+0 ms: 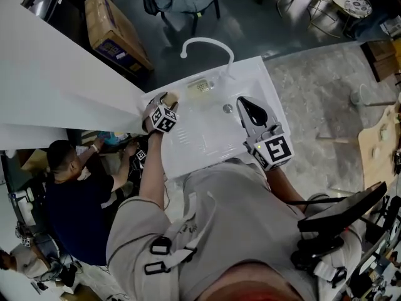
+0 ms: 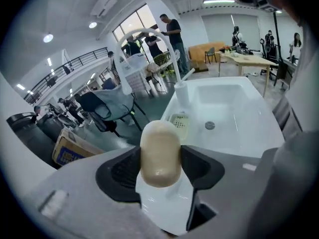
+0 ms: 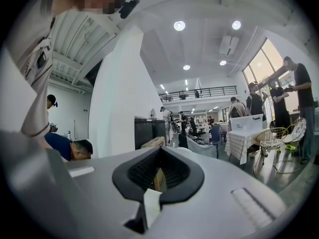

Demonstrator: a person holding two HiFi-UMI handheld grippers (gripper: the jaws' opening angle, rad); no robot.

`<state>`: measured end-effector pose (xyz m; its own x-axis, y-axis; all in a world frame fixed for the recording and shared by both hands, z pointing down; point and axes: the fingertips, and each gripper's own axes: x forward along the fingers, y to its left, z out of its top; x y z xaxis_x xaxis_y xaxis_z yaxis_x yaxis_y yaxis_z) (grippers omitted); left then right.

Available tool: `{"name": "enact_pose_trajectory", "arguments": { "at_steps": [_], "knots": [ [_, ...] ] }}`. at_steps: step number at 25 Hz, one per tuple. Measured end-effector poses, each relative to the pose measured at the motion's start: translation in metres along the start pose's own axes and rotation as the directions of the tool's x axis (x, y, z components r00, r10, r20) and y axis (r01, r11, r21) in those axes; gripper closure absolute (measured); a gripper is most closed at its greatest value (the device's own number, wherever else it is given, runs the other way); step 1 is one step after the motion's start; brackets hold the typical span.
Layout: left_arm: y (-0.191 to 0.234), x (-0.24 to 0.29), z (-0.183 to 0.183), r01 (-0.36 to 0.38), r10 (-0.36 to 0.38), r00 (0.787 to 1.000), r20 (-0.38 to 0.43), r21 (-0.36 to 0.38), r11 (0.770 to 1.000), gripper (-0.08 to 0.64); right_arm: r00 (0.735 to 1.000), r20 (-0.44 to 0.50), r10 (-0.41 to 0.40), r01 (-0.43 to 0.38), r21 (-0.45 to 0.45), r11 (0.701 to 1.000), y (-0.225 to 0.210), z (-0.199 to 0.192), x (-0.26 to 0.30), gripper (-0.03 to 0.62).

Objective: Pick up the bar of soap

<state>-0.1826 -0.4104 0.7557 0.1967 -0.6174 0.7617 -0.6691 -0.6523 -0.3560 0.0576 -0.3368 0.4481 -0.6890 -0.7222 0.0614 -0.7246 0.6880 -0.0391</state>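
One bar of soap [image 2: 160,153], tan and oval, stands on end between the pads of the left gripper [image 2: 160,166], which are clamped on its two long sides. Its lower end is cut off behind the jaw bodies. In the head view only a small tan part shows past the marker cube, at the far left corner of the sink [image 1: 188,158].

One right gripper [image 1: 245,108], over the right half of the basin. Its fingers are pressed together, with nothing between them. Its own view looks away from the sink, across the hall.

One white sink, rectangular. Its near edge is hidden by the person's grey-clad body.

One faucet [image 1: 207,39], a white arch at the far rim.

One soap dish [image 1: 200,86], pale yellow and perforated, on the far ledge just right of the held soap. It is apart from the soap.

One drain [image 1: 228,108], round, in the basin floor between the two grippers.

One cardboard box [image 1: 116,33], on the floor far left, behind a white partition [image 1: 56,86]. The partition covers the sink's left side.

One person in dark clothes [image 1: 69,187], crouched near left.

Further persons, chairs and tables in the hall are too small to count.
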Motion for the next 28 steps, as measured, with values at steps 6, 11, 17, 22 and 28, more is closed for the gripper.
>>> {"name": "enact_pose_trajectory", "arguments": {
  "at_steps": [6,11,17,22,28],
  "knots": [
    [-0.015,0.054,-0.042,0.105,-0.099,0.985,-0.144,0.04,0.994,0.321,1.0,-0.018,-0.022,0.022,-0.005,1.0,-0.003,-0.001,-0.007,0.592],
    [-0.018,0.086,-0.065,0.176,-0.163,0.961,-0.223,0.041,0.983,0.322,0.998,-0.054,-0.039,0.039,0.004,0.999,-0.005,-0.008,-0.01,0.592],
    [-0.017,0.114,-0.089,0.242,-0.226,0.932,-0.284,0.021,0.97,0.319,0.998,-0.048,-0.035,0.036,0.012,0.999,0.004,-0.009,-0.002,0.592],
    [-0.012,0.119,-0.084,0.274,-0.256,0.915,-0.313,0.014,0.962,0.318,0.996,-0.076,-0.05,0.051,0.019,0.999,0.0,-0.014,-0.003,0.592],
    [-0.002,0.125,-0.087,0.239,-0.249,0.923,-0.294,-0.069,0.968,0.302,0.996,-0.07,-0.052,0.052,-0.001,0.999,-0.002,-0.015,-0.003,0.592]
  ]
}}
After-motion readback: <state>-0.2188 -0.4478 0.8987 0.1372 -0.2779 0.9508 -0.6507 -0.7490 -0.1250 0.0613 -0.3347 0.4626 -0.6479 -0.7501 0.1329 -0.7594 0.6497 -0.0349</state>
